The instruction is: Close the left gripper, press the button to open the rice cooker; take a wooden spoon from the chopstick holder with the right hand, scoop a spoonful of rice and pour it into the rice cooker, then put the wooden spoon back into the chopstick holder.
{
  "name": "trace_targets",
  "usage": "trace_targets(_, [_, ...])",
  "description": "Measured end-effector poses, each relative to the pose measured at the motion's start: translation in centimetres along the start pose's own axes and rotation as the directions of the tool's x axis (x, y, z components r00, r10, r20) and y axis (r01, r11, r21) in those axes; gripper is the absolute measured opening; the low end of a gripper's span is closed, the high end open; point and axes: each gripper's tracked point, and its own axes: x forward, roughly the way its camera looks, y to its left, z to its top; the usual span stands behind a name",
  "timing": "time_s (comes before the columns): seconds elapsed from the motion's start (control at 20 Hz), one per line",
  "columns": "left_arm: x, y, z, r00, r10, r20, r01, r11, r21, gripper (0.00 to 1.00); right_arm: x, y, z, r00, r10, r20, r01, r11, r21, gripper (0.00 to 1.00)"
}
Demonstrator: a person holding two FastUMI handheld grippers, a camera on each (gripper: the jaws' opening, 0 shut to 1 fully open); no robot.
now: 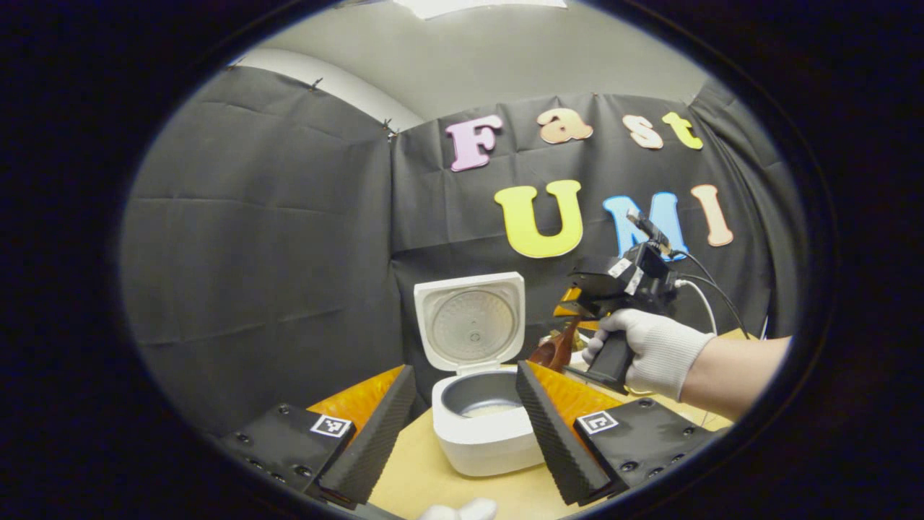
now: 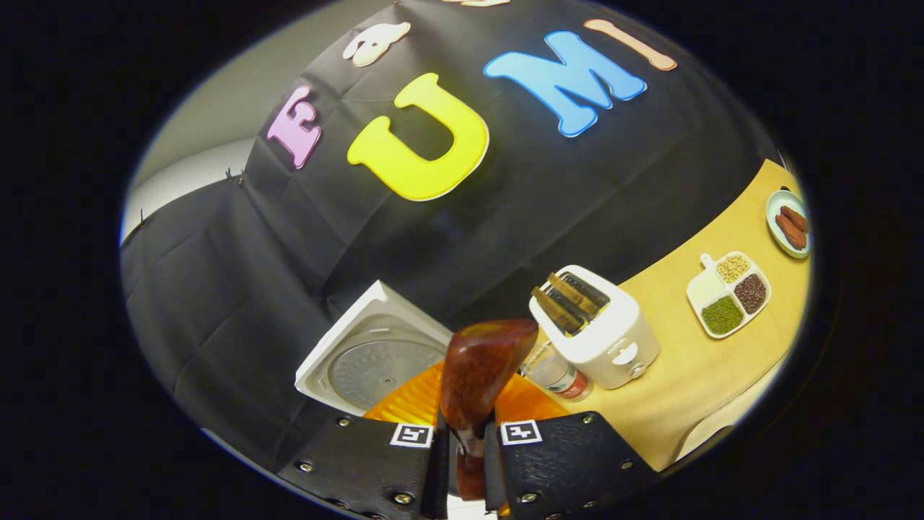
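Note:
In the left gripper view the white rice cooker (image 1: 485, 433) stands open, its lid (image 1: 471, 321) upright and a little rice in the grey inner pot (image 1: 485, 401). My left gripper (image 1: 465, 372) is open, with its fingers on either side of the cooker and apart from it. To the right, a gloved hand (image 1: 653, 350) holds my right gripper (image 1: 577, 309) above the table with the wooden spoon (image 1: 554, 350) hanging from it. In the right gripper view my right gripper (image 2: 465, 433) is shut on the handle of the wooden spoon (image 2: 480, 368). The spoon's bowl points ahead, beside the cooker's lid (image 2: 375, 365).
Behind the spoon stand a white toaster (image 2: 595, 328) with bread slices and a small jar (image 2: 554, 373). Farther right on the wooden table (image 2: 686, 375) lie a divided dish of grains (image 2: 729, 292) and a plate of sausages (image 2: 788, 224). Black cloth walls the back.

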Motion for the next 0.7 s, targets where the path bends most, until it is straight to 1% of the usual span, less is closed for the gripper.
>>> trace_targets(0.1, [-0.2,-1.8,0.8,0.999,-0.035,0.014,0.035,0.999,0.001,0.98,-1.8,-3.3,2.7,0.998,-0.044,0.046,0.043,0.999,0.023,0.20])
trace_targets(0.2, [-0.6,-3.5,1.8,0.997,-0.068,0.032,0.068,0.998,0.001,0.99,-4.5,-7.5,5.9,0.990,-0.109,0.093,0.107,0.994,0.031,0.19])
trace_targets(0.25, [-0.8,-4.4,2.2,0.996,-0.085,0.038,0.085,0.996,0.000,0.99,-5.8,-10.0,7.1,0.983,-0.150,0.109,0.147,0.988,0.034,0.19])
trace_targets(0.35, [-1.2,-6.2,2.6,0.992,-0.118,0.042,0.119,0.993,-0.013,0.99,-9.3,-14.6,11.2,0.963,-0.216,0.158,0.213,0.976,0.039,0.19])
trace_targets(0.5, [-1.6,-8.4,2.6,0.988,-0.150,0.029,0.151,0.989,-0.012,0.99,-15.2,-22.7,15.6,0.912,-0.339,0.229,0.335,0.940,0.056,0.19])
trace_targets(0.55, [-1.7,-9.2,2.7,0.987,-0.159,0.029,0.159,0.987,-0.006,0.99,-17.2,-25.3,17.0,0.892,-0.374,0.254,0.367,0.927,0.075,0.19])
trace_targets(0.6, [-1.8,-9.7,3.0,0.986,-0.162,0.030,0.162,0.987,0.005,0.97,-19.2,-27.8,18.4,0.871,-0.408,0.274,0.397,0.913,0.098,0.19])
trace_targets(0.65, [-1.8,-10.2,3.1,0.986,-0.162,0.029,0.162,0.987,0.020,0.99,-21.1,-30.5,19.4,0.849,-0.441,0.292,0.428,0.897,0.111,0.19])
trace_targets(0.7, [-1.8,-10.7,3.2,0.986,-0.162,0.028,0.161,0.987,0.028,0.99,-23.2,-33.0,20.8,0.825,-0.473,0.308,0.457,0.880,0.128,0.19])
